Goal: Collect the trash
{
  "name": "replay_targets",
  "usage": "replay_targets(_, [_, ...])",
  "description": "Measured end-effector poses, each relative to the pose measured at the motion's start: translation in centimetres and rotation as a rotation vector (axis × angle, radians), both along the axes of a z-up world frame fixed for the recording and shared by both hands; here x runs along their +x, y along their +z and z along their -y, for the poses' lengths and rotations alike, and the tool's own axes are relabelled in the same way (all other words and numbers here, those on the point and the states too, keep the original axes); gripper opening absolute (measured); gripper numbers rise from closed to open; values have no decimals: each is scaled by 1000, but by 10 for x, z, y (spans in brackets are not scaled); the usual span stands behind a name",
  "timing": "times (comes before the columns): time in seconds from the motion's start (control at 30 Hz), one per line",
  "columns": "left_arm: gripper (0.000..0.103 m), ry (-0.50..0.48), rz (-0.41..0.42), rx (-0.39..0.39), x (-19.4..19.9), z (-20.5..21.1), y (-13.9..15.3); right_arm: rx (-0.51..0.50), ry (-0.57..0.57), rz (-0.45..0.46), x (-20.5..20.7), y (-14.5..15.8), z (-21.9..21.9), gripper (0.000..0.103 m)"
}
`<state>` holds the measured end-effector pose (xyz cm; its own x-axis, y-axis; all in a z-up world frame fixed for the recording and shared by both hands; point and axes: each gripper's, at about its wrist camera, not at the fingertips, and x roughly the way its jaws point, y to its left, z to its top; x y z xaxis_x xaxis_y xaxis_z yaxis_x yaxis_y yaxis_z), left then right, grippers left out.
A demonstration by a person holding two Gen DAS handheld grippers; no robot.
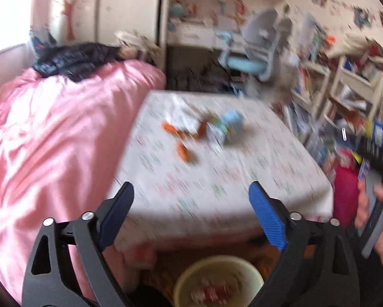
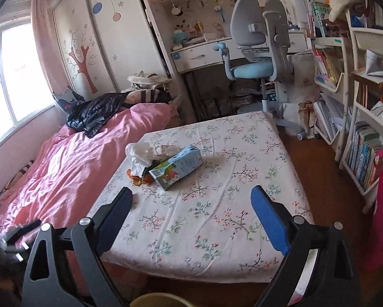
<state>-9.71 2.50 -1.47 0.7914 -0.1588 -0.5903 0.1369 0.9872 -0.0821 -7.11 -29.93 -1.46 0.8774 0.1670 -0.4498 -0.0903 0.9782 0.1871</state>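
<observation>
Right wrist: carton (image 2: 177, 167) w/ fruit pic, text unreadable

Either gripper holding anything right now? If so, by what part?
Nothing held. The left gripper and right gripper are both open and empty; the carton lies untouched on the bed.

Daylight fills a bedroom from a window (image 2: 15, 76) on the left, which is blown out to plain white in the right wrist view. The light falls warm and soft across a pink quilt (image 2: 71, 168), giving it a sheen and gentle fold shadows. The right wrist view is sharp; the left wrist view is smeared by motion blur, so the litter on the floral bedsheet (image 1: 229, 174) and the shelves (image 1: 345, 87) show only as streaks. Both views are fisheye: straight lines bow outward and the corners fall into black.
</observation>
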Motion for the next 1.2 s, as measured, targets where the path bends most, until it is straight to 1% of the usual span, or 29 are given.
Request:
replay_targets(0.07, [92, 44, 35, -11, 9, -15, 8, -20, -5, -12, 4, -3, -3, 90])
replay_targets(0.13, [93, 105, 48, -16, 14, -28, 4, -31, 12, -32, 6, -5, -6, 90])
replay_targets(0.17, [93, 143, 35, -13, 16, -35, -5, -41, 19, -35, 6, -7, -9, 91])
replay_targets(0.23, [93, 203, -82, 12, 26, -41, -17, -70, 36, -40, 5, -8, -14, 92])
replay_targets(0.27, [93, 203, -89, -5, 27, -43, -17, -83, 42, -42, 5, -8, -16, 92])
replay_targets(0.33, [93, 199, -66, -25, 25, -43, -14, -106, 54, -45, 3, -9, -19, 92])
replay_targets(0.47, [93, 167, -118, -11, 26, -36, -26, -135, 60, -44, 0, -9, -20, 92])
replay_targets(0.83, [94, 188, -112, -35, 25, -38, -30, -113, 38, -48, -2, -8, -11, 92])
replay_targets(1.2, [94, 174, -109, -16, 27, -33, -31, -123, 50, -51, -3, -10, -15, 92])
